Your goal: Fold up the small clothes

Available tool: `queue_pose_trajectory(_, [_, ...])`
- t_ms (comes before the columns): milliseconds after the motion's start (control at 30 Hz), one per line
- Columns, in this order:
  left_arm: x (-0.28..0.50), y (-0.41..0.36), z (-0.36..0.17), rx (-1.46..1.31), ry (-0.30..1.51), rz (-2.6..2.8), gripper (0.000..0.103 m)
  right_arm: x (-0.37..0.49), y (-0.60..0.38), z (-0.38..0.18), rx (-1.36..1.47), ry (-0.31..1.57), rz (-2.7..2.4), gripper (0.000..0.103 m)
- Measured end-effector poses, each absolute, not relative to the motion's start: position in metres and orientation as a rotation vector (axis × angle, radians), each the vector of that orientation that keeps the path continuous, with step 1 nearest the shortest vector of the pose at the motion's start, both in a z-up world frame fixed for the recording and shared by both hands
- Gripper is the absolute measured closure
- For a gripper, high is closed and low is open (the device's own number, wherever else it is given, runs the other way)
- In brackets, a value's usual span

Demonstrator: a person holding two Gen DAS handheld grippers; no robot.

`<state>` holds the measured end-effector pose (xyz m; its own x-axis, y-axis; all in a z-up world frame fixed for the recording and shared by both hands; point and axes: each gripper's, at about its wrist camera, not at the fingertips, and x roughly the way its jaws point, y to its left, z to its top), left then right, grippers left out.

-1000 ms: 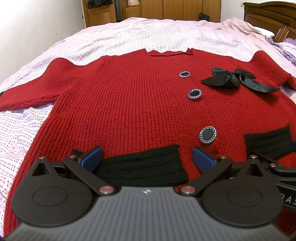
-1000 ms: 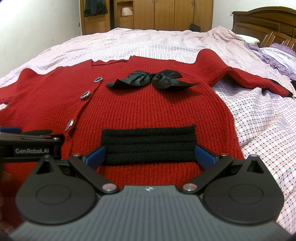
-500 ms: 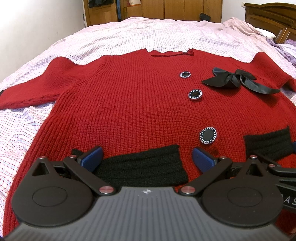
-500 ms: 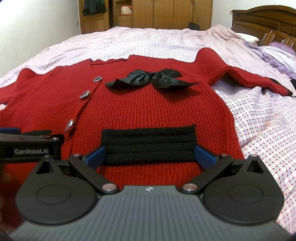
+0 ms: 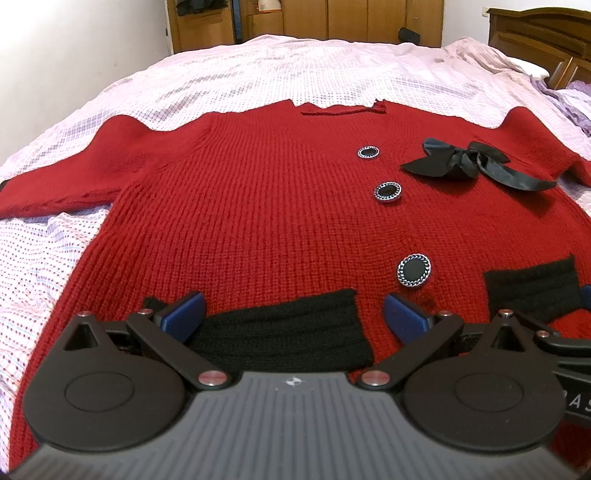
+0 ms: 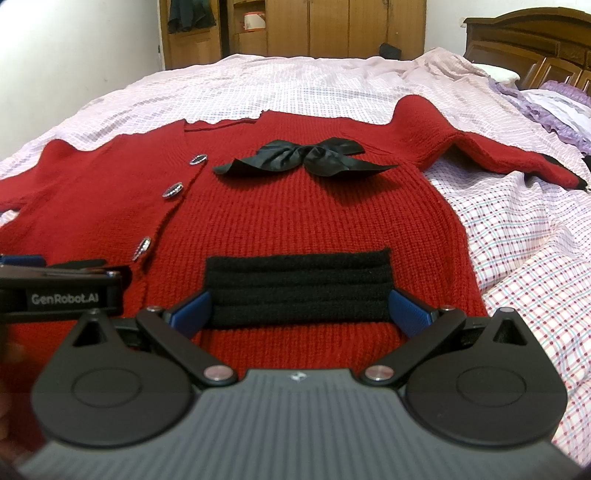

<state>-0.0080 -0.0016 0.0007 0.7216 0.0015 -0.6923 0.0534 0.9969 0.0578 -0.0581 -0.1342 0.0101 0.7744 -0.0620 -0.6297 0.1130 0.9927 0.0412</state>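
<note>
A red knit cardigan [image 5: 258,206] [image 6: 314,214] lies flat and face up on the bed, sleeves spread out to both sides. It has three black round buttons, a black satin bow [image 5: 469,164] [image 6: 310,157] on the chest and two black pocket bands near the hem. My left gripper [image 5: 293,312] hovers open over the left pocket band [image 5: 280,336], its blue fingers at the band's two ends. My right gripper [image 6: 301,306] stands open around the right pocket band [image 6: 299,284]. The left gripper's body [image 6: 59,291] shows at the left edge of the right wrist view.
The bed sheet [image 5: 303,74] is pale pink check and stretches far beyond the cardigan. A dark wooden headboard [image 6: 532,40] and a purple frilled pillow [image 6: 557,107] are at the right. Wooden wardrobes [image 6: 314,26] stand behind the bed, a white wall to the left.
Both grippers have eased back or lifted a little, so the cardigan sits slightly lower in view. Jaws stay open and the cardigan has not moved.
</note>
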Motion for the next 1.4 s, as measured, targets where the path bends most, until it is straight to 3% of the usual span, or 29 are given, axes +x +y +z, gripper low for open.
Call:
queue_pose_trajectory(500, [-0.010,0.014,0.039,0.054,0.791,-0.022,0.000,-0.073,-0.165,0.056,0.199,0.682,0.112,0.000])
queue_pose_trajectory(767, [0.002,0.015,0.056,0.060,0.789,-0.003,0.000,-0.051,-0.239,0.086,0.306,0.632,0.106,0.000])
queue_pose_trajectory(1400, [0.037,0.001,0.027,0.053,0.935,0.067,0.000,0.036,-0.430,0.035,0.678,0.563,-0.222,0.000])
